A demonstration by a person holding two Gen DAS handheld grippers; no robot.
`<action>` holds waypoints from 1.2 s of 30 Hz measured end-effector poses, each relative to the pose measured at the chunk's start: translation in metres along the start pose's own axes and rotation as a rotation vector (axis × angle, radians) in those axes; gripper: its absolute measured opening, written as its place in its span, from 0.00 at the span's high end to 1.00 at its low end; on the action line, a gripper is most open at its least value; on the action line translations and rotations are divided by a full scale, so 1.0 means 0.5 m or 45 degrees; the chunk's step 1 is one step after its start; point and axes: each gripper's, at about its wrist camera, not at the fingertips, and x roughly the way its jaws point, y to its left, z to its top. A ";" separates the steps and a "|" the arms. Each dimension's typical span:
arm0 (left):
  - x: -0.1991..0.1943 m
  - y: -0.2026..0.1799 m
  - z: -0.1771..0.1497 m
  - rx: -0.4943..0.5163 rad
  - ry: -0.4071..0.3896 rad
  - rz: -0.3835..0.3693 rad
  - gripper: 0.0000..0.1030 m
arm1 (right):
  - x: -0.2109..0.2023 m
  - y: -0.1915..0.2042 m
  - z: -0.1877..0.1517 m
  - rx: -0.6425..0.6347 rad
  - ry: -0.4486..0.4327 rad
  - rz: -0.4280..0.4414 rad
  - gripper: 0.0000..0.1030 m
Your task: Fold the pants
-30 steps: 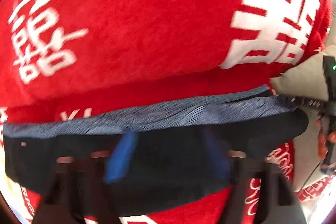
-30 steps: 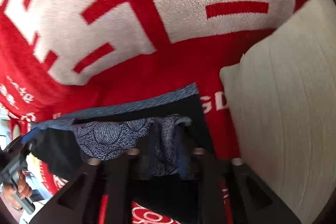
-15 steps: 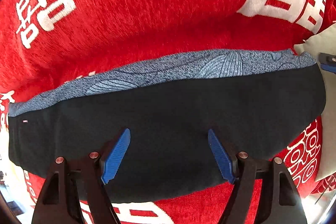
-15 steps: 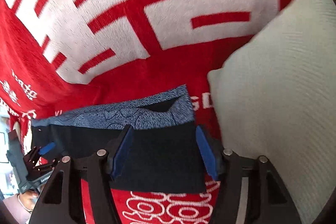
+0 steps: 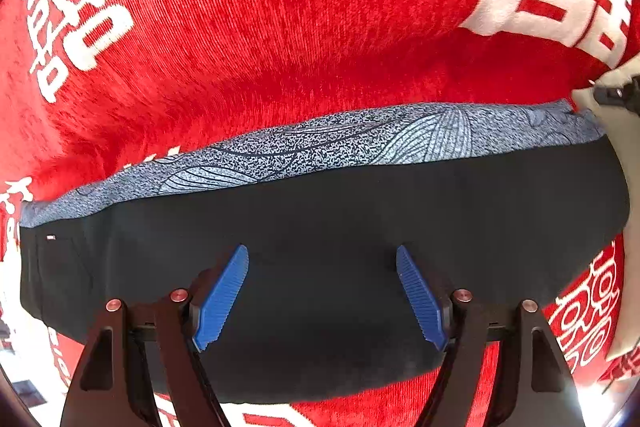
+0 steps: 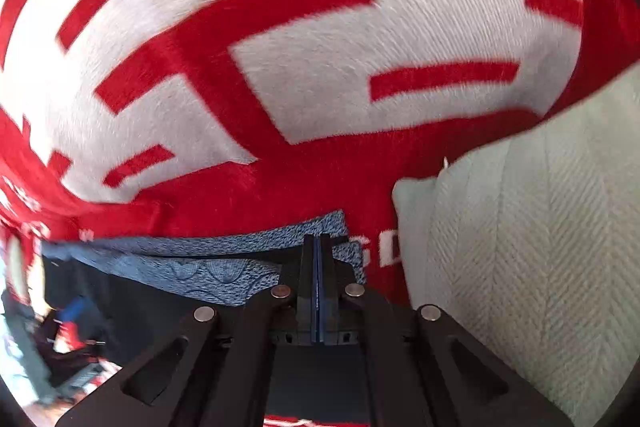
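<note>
My left gripper [image 5: 322, 299]: I hold it with its blue fingers [image 5: 222, 297] spread wide, hovering over the dark cloth and gripping nothing.
My right gripper [image 6: 317, 247]: pads pressed together at the pants' right end; whether cloth sits between them I cannot tell.
Pants [image 5: 320, 239]: folded into a long dark band lying flat across the blanket, a blue patterned strip [image 5: 340, 139] along the far edge.
Blanket [image 5: 280, 27]: red with white lettering, under everything.
Pillow [image 6: 520, 227]: pale, ribbed, just beside the pants' right end.
</note>
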 end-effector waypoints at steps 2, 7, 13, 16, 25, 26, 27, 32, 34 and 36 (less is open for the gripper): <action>0.004 -0.002 -0.001 -0.009 0.000 -0.010 0.25 | 0.008 -0.006 -0.003 0.026 0.050 -0.020 0.75; 0.003 -0.012 -0.007 0.022 -0.003 -0.007 0.25 | 0.055 0.030 -0.004 -0.068 0.208 -0.078 0.55; -0.002 -0.011 -0.018 -0.004 0.009 -0.016 0.25 | 0.115 0.038 -0.002 0.008 0.295 0.061 0.98; 0.008 -0.001 -0.016 -0.016 0.004 -0.017 0.25 | 0.100 0.068 -0.009 -0.104 0.185 -0.031 1.00; 0.017 -0.010 -0.001 -0.009 -0.002 0.000 0.25 | 0.075 0.189 -0.037 -0.473 0.053 0.036 0.67; 0.015 -0.014 -0.004 0.001 -0.003 0.004 0.25 | 0.078 0.211 -0.054 -0.568 0.048 0.026 0.60; 0.013 -0.017 -0.005 0.012 -0.004 0.008 0.25 | 0.086 0.234 -0.069 -0.657 0.049 0.025 0.51; 0.001 -0.027 -0.012 0.018 -0.011 0.002 0.25 | 0.136 0.312 -0.117 -0.928 0.110 0.075 0.51; -0.001 -0.028 -0.016 0.009 -0.010 -0.003 0.25 | 0.125 0.286 -0.100 -1.006 0.145 0.071 0.51; 0.002 -0.020 -0.018 0.004 -0.013 -0.006 0.25 | 0.096 0.286 -0.092 -1.080 0.162 0.055 0.51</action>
